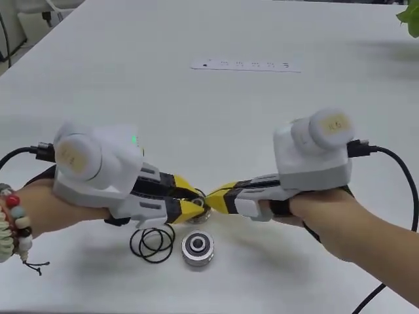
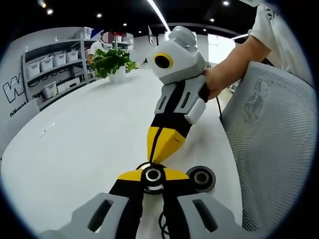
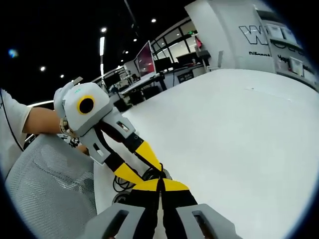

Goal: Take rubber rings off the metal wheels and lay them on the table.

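My left gripper [image 1: 196, 208] [image 2: 153, 173] is shut on a small metal wheel [image 2: 153, 178], holding it just above the white table [image 1: 216, 124]. My right gripper [image 1: 211, 195] [image 3: 160, 184] meets it tip to tip from the other side, jaws shut, pinching a thin black rubber ring [image 2: 141, 165] at the wheel's edge. A second metal wheel [image 1: 197, 248] [image 2: 202, 178] lies flat on the table just in front of the tips. Several loose black rubber rings [image 1: 152, 242] [image 3: 119, 185] lie to its left, overlapping.
A white power strip [image 1: 245, 65] lies far back on the table. A potted plant [image 1: 411, 19] [image 2: 112, 60] stands at the far right corner. A grey mesh chair [image 2: 271, 144] is close behind me. Black cables [image 1: 400, 183] trail from both grippers.
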Available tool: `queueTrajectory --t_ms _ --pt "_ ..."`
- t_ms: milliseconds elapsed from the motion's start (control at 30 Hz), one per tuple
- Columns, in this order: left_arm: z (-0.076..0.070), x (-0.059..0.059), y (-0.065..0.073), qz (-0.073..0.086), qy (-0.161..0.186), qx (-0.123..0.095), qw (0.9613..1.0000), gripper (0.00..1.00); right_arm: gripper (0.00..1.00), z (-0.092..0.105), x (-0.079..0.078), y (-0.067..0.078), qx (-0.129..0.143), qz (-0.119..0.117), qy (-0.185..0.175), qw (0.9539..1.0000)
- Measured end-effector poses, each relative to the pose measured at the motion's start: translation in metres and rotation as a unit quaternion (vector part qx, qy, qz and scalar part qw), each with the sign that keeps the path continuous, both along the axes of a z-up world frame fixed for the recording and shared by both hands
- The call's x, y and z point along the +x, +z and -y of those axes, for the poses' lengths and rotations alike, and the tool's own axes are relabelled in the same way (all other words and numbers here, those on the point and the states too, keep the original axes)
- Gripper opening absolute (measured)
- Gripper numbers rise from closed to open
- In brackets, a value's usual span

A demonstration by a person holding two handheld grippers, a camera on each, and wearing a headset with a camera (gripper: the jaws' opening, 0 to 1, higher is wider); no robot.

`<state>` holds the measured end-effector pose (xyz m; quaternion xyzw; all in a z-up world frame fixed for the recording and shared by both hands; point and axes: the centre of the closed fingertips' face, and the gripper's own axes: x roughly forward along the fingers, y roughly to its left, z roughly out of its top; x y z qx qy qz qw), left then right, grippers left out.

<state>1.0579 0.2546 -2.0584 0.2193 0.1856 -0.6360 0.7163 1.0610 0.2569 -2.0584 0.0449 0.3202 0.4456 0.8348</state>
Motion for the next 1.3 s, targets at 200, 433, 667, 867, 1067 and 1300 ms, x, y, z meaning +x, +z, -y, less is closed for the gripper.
queueTrajectory --t_ms 200,433,667,867,1067,1300 --pt "0.0 -0.003 0.017 0.0 -0.012 -0.012 0.9999 0.17 0.0 0.001 0.003 0.008 0.014 0.003 -0.006 0.9999" --pt "-0.009 0.001 0.047 -0.005 -0.008 -0.039 0.9992 0.33 0.0 -0.005 0.002 0.018 0.026 0.005 0.003 0.9996" --pt "-0.032 0.003 0.071 0.011 0.007 -0.054 0.9985 0.45 0.0 -0.02 -0.004 0.024 0.029 0.006 0.029 0.9991" --pt "-0.063 -0.001 0.075 0.02 0.043 -0.058 0.9972 0.58 0.0 -0.032 -0.01 0.023 0.027 0.002 0.053 0.9982" --pt "-0.092 -0.015 0.073 0.015 0.063 -0.059 0.9962 0.7 0.0 -0.049 -0.023 0.021 0.021 -0.006 0.088 0.9959" --pt "-0.113 -0.029 0.068 0.002 0.099 -0.07 0.9927 0.8 0.0 -0.059 -0.029 0.013 0.011 -0.013 0.111 0.9937"
